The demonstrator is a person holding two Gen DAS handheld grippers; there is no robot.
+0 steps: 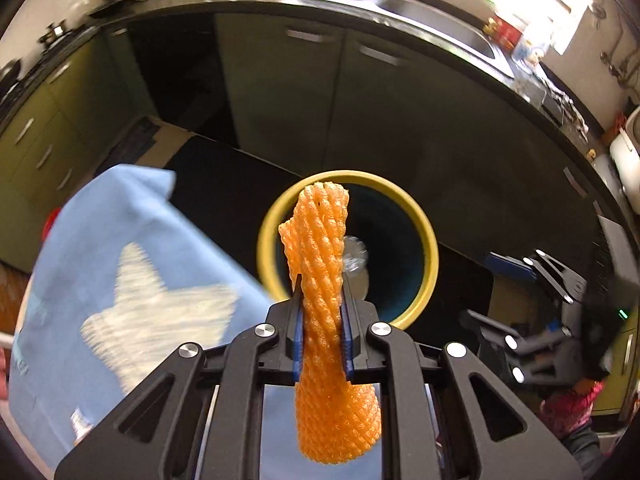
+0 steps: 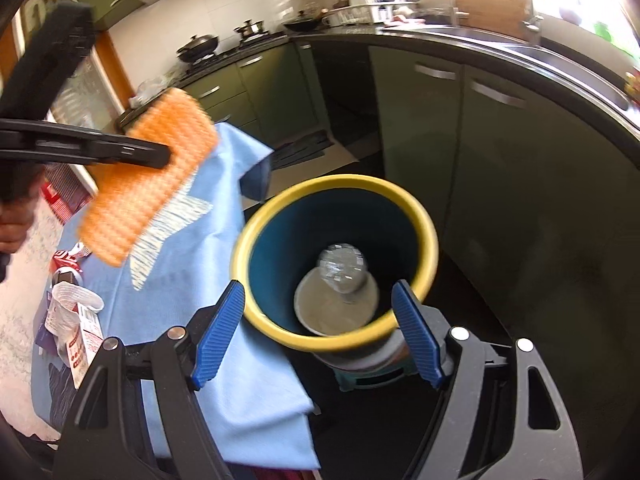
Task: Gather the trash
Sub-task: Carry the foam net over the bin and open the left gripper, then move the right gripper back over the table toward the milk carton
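My left gripper (image 1: 322, 320) is shut on an orange foam net sleeve (image 1: 326, 280) and holds it in the air in front of the bin. The bin (image 1: 428, 256) is blue inside with a yellow rim and stands on the floor by the table. In the right wrist view the left gripper (image 2: 160, 156) holds the sleeve (image 2: 148, 184) above the table, left of the bin (image 2: 416, 208). A clear plastic bottle (image 2: 342, 268) and a paper cup (image 2: 320, 316) lie in the bin. My right gripper (image 2: 320, 332) is open and empty, its blue pads (image 2: 218, 332) on either side of the bin's near rim.
A blue cloth with white star shapes (image 2: 224, 240) covers the table on the left. White and red wrappers (image 2: 74, 320) lie on its left end. Green cabinets (image 2: 500, 160) under a black counter with a sink (image 1: 436, 16) curve behind the bin. The right gripper shows at the right of the left wrist view (image 1: 532, 308).
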